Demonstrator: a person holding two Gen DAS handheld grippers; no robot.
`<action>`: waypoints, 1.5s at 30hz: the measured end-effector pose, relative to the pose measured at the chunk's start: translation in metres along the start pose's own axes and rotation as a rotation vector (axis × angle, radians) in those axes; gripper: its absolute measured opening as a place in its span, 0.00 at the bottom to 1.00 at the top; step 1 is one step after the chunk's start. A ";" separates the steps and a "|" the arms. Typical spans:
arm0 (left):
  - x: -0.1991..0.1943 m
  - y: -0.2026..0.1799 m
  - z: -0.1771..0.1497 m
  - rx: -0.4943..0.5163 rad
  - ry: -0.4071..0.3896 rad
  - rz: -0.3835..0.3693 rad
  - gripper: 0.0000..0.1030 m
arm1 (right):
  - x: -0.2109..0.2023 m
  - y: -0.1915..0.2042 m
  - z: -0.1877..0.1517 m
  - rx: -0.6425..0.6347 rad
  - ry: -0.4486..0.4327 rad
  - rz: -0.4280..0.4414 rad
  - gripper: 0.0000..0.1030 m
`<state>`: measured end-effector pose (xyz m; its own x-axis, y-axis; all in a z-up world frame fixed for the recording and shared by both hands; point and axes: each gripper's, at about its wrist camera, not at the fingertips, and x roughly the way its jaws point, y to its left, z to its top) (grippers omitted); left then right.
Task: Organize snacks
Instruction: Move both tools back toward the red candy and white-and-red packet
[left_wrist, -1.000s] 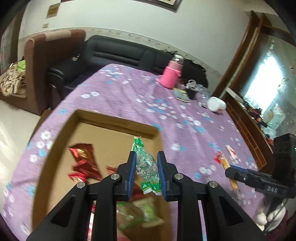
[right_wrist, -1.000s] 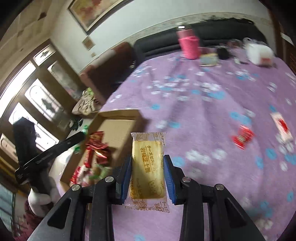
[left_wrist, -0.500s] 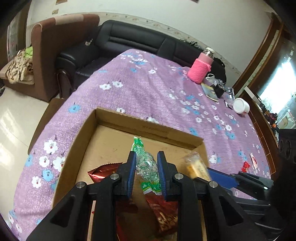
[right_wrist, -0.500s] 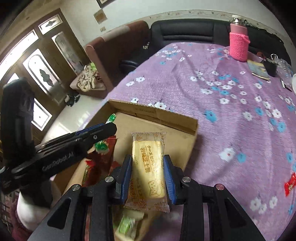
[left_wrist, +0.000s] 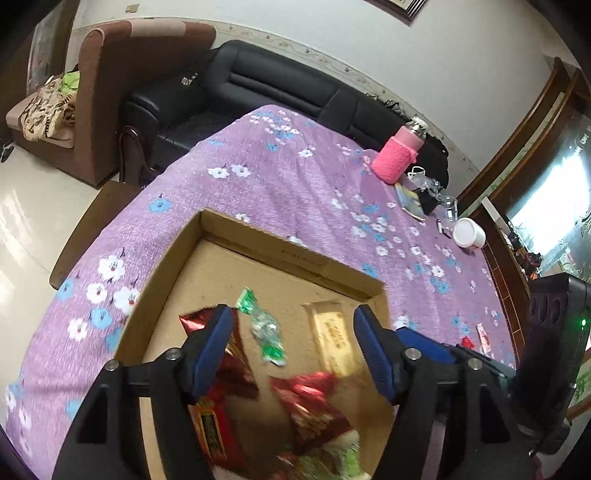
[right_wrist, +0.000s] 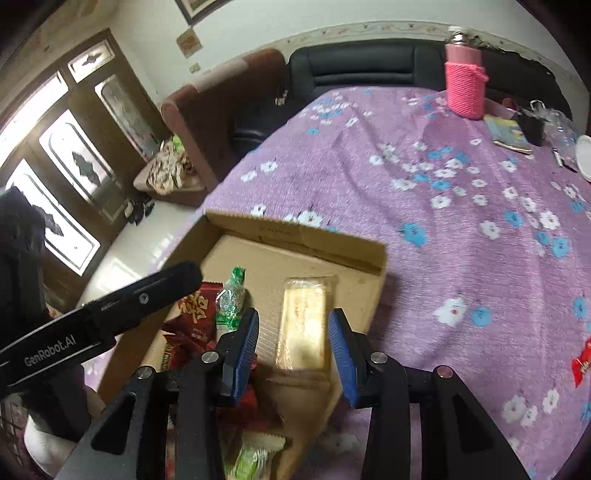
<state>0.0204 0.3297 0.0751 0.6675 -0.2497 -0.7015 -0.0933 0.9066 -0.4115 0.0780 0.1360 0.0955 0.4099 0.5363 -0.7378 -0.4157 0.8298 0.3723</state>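
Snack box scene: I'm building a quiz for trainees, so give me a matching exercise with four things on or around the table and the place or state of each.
Things:
1. green-wrapped candy
2. yellow cake bar
3. pink bottle
4. red candy

Places or states:
a. standing upright at the far end of the table
b. lying on the purple cloth, outside the box
c. in the cardboard box, beside the red packets
d. in the box, between the right gripper's opening jaws, untouched by the pads

Pairs: 1-c, 2-d, 3-a, 4-b
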 end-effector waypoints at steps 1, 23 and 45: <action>-0.005 -0.005 -0.001 0.003 -0.004 -0.002 0.70 | -0.012 -0.006 -0.001 0.009 -0.019 0.002 0.42; -0.020 -0.156 -0.125 0.096 0.157 -0.317 0.88 | -0.194 -0.267 -0.091 0.466 -0.217 -0.276 0.44; -0.016 -0.207 -0.149 0.438 0.001 0.084 0.88 | -0.195 -0.297 -0.115 0.475 -0.217 -0.307 0.44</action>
<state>-0.0813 0.0955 0.0847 0.6703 -0.1687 -0.7227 0.1747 0.9823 -0.0673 0.0285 -0.2323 0.0641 0.6311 0.2392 -0.7379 0.1349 0.9029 0.4081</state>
